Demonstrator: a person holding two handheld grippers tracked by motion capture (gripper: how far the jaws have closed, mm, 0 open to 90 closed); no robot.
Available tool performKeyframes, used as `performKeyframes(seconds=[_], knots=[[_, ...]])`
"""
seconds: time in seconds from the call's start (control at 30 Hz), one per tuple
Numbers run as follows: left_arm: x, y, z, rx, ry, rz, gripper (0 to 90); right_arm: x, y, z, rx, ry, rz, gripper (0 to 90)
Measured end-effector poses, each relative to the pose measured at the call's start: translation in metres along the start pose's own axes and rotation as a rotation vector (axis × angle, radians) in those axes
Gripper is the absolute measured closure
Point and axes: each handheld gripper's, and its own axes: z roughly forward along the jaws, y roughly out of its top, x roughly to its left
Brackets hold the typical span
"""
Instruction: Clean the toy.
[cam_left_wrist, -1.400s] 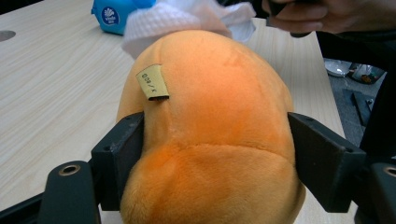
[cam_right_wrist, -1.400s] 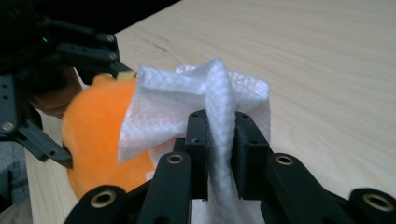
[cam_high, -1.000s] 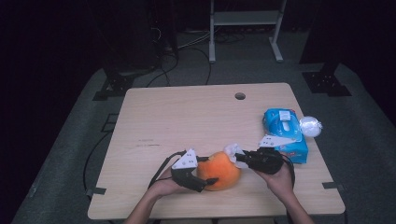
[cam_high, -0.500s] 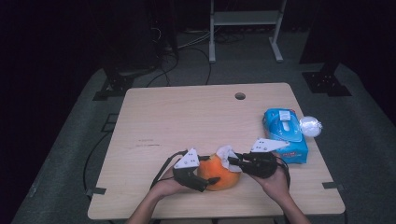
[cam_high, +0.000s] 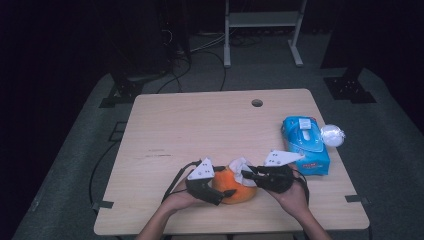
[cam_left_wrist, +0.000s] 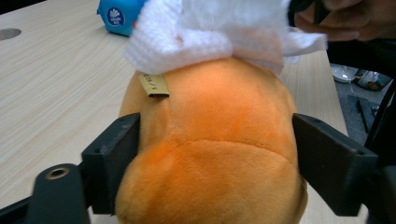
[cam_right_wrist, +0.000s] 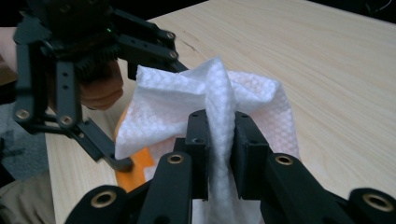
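Note:
An orange plush toy (cam_high: 239, 189) lies near the table's front edge. My left gripper (cam_high: 225, 186) has a jaw on each side of it. In the left gripper view both pads dent the plush (cam_left_wrist: 215, 154); the jaws have just been opening, and the plush still fills the gap between them. My right gripper (cam_high: 246, 175) comes in from the right, shut on a folded white wipe (cam_high: 240, 166). The right gripper view has the wipe (cam_right_wrist: 205, 98) pinched upright between its pads (cam_right_wrist: 219, 140). The wipe (cam_left_wrist: 210, 32) drapes over the top of the plush.
A blue pack of wipes (cam_high: 305, 145) lies on the table at the right, with a small whitish crumpled ball (cam_high: 332, 135) just past it by the table edge. A cable hole (cam_high: 257, 103) sits at the back of the table (cam_high: 200, 125). Cables trail from both grippers.
My right gripper has slid a little to the left with the wipe, bringing it over the top of the plush. The left hand has stayed in place.

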Motion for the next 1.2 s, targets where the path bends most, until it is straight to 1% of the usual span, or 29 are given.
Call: performKeyframes(seconds=[0.07, 0.13, 0.2, 0.23, 0.27, 0.3, 0.33, 0.37, 0.43, 0.47, 0.5, 0.57, 0.63, 0.7, 0.77, 0.83, 0.9, 0.93, 0.97, 1.03, 1.07, 1.1, 1.17, 1.2], knots=[[0.002, 0.002, -0.002, 0.007, -0.005, -0.033, 12.4, -0.005, -0.003, -0.001, 0.007, -0.004, 0.011, 77.5], [0.005, 0.001, -0.002, 0.029, -0.001, -0.06, 8.8, -0.008, -0.005, -0.004, 0.011, -0.009, 0.024, 77.5], [0.008, -0.002, 0.0, 0.032, -0.021, -0.11, 8.9, -0.011, -0.007, -0.006, 0.012, -0.008, 0.036, 77.4], [0.008, -0.004, 0.001, 0.037, -0.026, -0.115, 10.8, -0.012, -0.007, -0.007, 0.012, -0.003, 0.042, 77.4], [0.007, -0.003, 0.002, 0.037, -0.027, -0.105, 15.3, -0.012, -0.007, -0.007, 0.012, -0.003, 0.044, 77.4], [0.006, -0.002, 0.001, 0.04, -0.016, -0.083, 20.5, -0.011, -0.006, -0.007, 0.007, -0.011, 0.039, 77.4], [0.004, 0.001, 0.0, 0.043, 0.011, -0.032, 24.2, -0.009, -0.006, -0.007, 0.005, -0.017, 0.031, 77.4], [0.003, 0.003, -0.001, 0.039, 0.022, -0.009, 27.1, -0.007, -0.004, -0.007, 0.001, -0.026, 0.021, 77.5], [0.001, 0.007, -0.003, 0.031, 0.056, 0.051, 29.3, -0.005, -0.002, -0.009, -0.017, -0.036, 0.016, 77.5], [0.001, 0.007, -0.003, 0.031, 0.056, 0.051, 29.1, -0.005, -0.001, -0.01, -0.022, -0.039, 0.012, 77.4], [0.002, 0.008, -0.002, 0.041, 0.094, 0.076, 26.0, -0.005, -0.002, -0.01, -0.02, -0.044, 0.013, 77.5], [0.004, 0.008, -0.001, 0.037, 0.081, 0.023, 17.5, -0.007, -0.003, -0.008, -0.011, -0.045, 0.024, 77.7], [0.006, 0.007, -0.001, 0.034, 0.057, -0.012, 12.3, -0.007, -0.004, -0.007, -0.006, -0.036, 0.029, 77.8], [0.006, 0.006, -0.002, 0.028, 0.039, -0.024, 14.8, -0.004, -0.003, -0.007, 0.0, -0.033, 0.018, 77.8], [0.004, 0.005, -0.003, 0.029, 0.041, 0.001, 21.9, 0.0, -0.001, -0.007, 0.002, -0.036, 0.002, 77.8], [0.0, 0.006, -0.002, 0.031, 0.041, 0.056, 26.4, 0.005, 0.002, -0.008, -0.011, -0.025, -0.008, 77.8], [-0.005, 0.007, -0.001, 0.041, 0.042, 0.113, 27.4, 0.012, 0.006, -0.007, -0.028, -0.005, -0.031, 77.6], [-0.005, 0.007, -0.001, 0.041, 0.042, 0.113, 27.4, 0.012, 0.006, -0.007, -0.028, -0.005, -0.031, 77.6], [-0.007, 0.008, 0.0, 0.045, 0.042, 0.129, 27.2, 0.017, 0.009, -0.005, -0.025, -0.007, -0.057, 77.5], [-0.004, 0.006, -0.002, 0.042, 0.033, 0.122, 27.0, 0.015, 0.009, -0.005, -0.025, -0.014, -0.058, 77.5], [-0.003, 0.005, -0.003, 0.038, 0.027, 0.117, 26.8, 0.011, 0.008, -0.007, -0.024, -0.019, -0.046, 77.5], [-0.002, 0.004, -0.003, 0.035, 0.02, 0.111, 26.6, 0.007, 0.006, -0.008, -0.018, -0.038, -0.037, 77.5], [-0.002, 0.004, -0.003, 0.031, 0.017, 0.105, 26.4, -0.005, 0.001, -0.01, -0.009, -0.064, 0.0, 77.6], [-0.002, 0.004, -0.002, 0.03, 0.014, 0.105, 26.4, -0.01, -0.002, -0.011, -0.007, -0.069, 0.021, 77.6]])
